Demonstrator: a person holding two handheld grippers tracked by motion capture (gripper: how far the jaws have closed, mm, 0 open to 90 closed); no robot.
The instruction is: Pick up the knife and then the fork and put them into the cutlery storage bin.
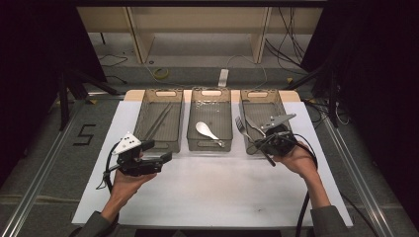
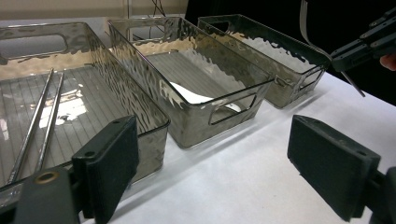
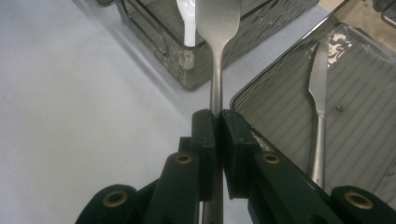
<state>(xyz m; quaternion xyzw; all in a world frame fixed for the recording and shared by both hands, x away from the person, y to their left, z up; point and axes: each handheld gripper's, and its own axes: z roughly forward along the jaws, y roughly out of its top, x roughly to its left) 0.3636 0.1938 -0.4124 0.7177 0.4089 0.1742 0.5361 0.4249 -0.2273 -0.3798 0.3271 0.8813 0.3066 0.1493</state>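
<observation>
Two grippers: right gripper [image 3: 217,126] clamps the fork [image 3: 216,28] by its handle
Fork: over the right bin's [image 1: 245,111] near-left corner
Left gripper [image 2: 210,163]: jaws wide apart, holding nothing, near the left bin [image 2: 154,126]

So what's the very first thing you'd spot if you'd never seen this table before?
Probably the three see-through bins lined up along the far side of the white table. Next, the right tool, shut on a fork beside the right bin, which holds a knife. The middle bin holds a white spoon.
</observation>
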